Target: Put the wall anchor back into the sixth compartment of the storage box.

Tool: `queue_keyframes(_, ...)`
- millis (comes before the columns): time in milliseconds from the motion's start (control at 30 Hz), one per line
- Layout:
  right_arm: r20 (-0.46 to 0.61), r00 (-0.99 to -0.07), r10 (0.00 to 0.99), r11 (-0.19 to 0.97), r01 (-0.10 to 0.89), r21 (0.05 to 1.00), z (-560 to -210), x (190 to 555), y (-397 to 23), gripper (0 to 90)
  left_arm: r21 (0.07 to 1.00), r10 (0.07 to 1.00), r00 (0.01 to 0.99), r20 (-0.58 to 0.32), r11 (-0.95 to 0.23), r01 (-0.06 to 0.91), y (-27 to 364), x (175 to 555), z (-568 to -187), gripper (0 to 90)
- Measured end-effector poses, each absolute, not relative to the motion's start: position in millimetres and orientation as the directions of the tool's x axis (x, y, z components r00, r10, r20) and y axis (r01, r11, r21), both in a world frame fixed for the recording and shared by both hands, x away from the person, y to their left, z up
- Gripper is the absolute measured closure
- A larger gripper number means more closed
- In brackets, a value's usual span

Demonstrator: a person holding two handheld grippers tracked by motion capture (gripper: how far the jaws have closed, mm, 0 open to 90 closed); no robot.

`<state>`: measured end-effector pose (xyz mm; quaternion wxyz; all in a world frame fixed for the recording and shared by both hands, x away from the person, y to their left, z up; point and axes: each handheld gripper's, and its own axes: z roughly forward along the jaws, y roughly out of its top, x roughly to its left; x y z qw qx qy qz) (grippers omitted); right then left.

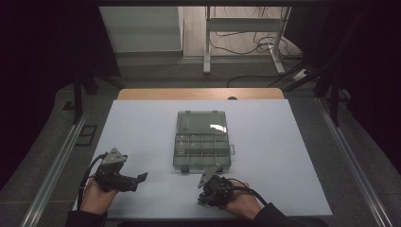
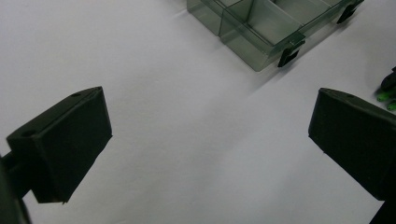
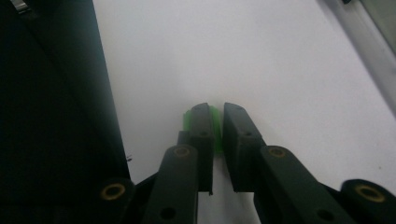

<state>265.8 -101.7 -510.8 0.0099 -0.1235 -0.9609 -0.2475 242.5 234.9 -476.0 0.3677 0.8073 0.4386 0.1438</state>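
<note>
Smoky plastic organizer box (image 1: 202,151) lid-open; right gripper (image 3: 215,128) clenched on green piece (image 3: 214,122); left gripper (image 2: 210,135) released.

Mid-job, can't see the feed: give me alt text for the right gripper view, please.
The right hand-held gripper has its two black jaws nearly together on a small bright green piece, low over the white table. A dark surface fills the left side.

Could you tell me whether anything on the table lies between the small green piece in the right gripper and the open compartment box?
Nothing visible does: bare table separates the green piece, pinched by the right gripper, from the box.
</note>
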Motion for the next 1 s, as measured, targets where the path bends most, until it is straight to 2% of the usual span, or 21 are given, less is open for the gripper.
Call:
queue_keyframes(300,0.074,-0.97,0.232,0.852,0.239,0.466,-510,266,-100,83.9,0.719,0.813,0.575,-0.089,-0.348,0.602,235,243,-476,0.0)
queue_keyframes(1000,0.098,-0.954,0.284,0.784,0.29,0.548,-489,278,-112,83.9,0.718,0.814,0.573,-0.093,-0.345,0.605,235,243,-476,0.0)
